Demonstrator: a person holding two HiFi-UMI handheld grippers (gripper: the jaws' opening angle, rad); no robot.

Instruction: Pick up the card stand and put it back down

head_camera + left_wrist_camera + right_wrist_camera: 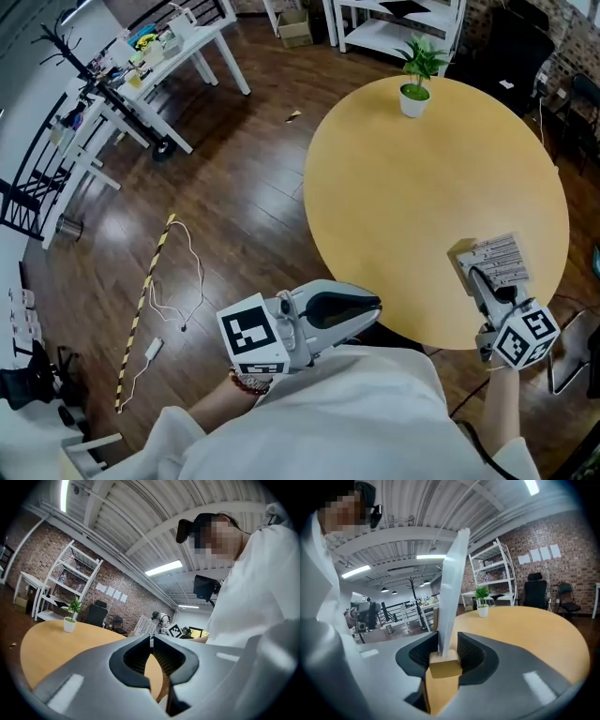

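The card stand (pixel 494 260), a small wooden block holding an upright printed card, is at the near right edge of the round wooden table (pixel 422 187). My right gripper (pixel 481 279) is shut on it. In the right gripper view the block (pixel 445 666) sits clamped between the dark pads and the pale card (pixel 452 592) rises above them. I cannot tell whether the block touches the tabletop. My left gripper (pixel 373 306) hangs off the table's near left edge, shut and empty, its tips (pixel 151 641) meeting.
A small potted plant (pixel 415 80) stands at the table's far side. White work tables (pixel 187 47) and a black rack line the left wall. A white cable (pixel 178 281) and a yellow-black striped bar (pixel 145 300) lie on the dark wood floor.
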